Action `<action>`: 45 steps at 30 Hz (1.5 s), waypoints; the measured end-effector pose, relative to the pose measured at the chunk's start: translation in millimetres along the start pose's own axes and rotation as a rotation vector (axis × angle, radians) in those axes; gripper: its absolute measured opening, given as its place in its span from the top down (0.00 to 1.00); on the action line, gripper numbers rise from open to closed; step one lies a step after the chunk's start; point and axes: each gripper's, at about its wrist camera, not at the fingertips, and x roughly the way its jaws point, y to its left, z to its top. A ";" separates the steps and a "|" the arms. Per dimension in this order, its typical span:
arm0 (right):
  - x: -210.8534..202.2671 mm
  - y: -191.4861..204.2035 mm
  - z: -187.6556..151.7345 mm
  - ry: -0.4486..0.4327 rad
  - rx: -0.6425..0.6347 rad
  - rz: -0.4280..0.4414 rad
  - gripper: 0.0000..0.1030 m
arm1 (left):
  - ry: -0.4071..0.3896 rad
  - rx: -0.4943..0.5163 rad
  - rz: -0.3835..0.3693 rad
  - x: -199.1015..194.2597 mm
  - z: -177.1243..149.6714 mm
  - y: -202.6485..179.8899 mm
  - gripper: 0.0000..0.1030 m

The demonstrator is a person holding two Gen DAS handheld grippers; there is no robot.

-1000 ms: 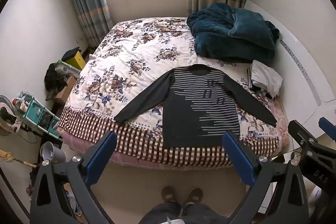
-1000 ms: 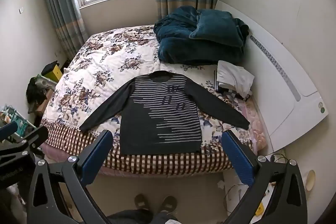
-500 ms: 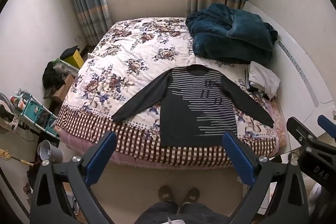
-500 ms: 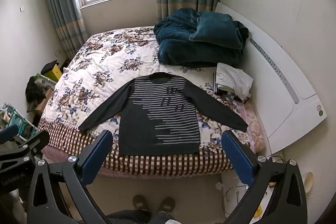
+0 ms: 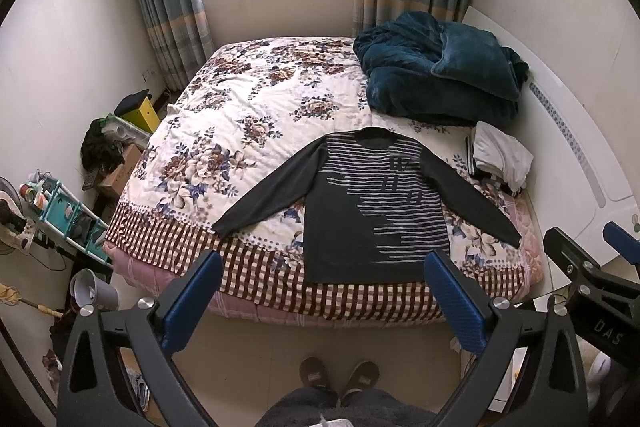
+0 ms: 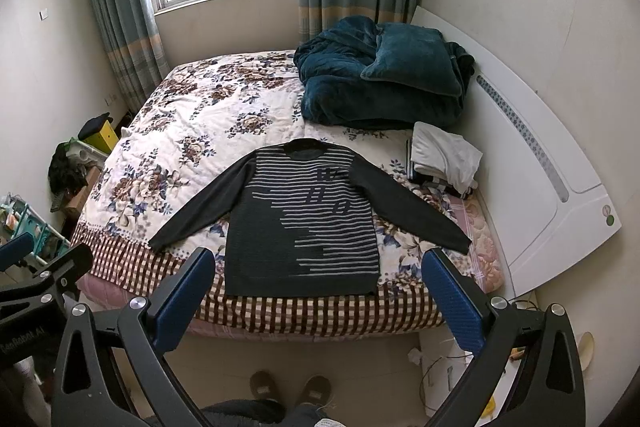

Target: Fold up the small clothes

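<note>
Both views pulled back slightly; sweater (image 5: 372, 203) unmoved, flat on bed (image 5: 256, 107). Soft, light knit. Left gripper (image 5: 320, 291), right gripper (image 6: 316, 287) wide, empty. Pinch sleeve cuffs.

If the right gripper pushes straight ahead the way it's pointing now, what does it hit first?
Most likely the dark striped sweater lying flat on the bed. The right gripper, open and empty, aims at its body, and nothing shows in between. Depth is hard to judge through the fisheye, so the exact contact spot is uncertain.
</note>
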 end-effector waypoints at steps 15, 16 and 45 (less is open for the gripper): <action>-1.6 -0.8 3.5 -0.003 -0.005 -0.004 0.00 | -0.009 0.003 -0.005 -2.9 14.2 -4.9 0.00; -1.7 -1.3 3.4 -0.003 -0.005 -0.004 0.00 | -0.009 0.003 -0.006 -2.9 14.7 -4.9 0.00; -14.5 0.0 11.2 -0.006 -0.013 0.000 0.00 | -0.024 0.000 -0.006 -10.7 16.7 1.7 0.00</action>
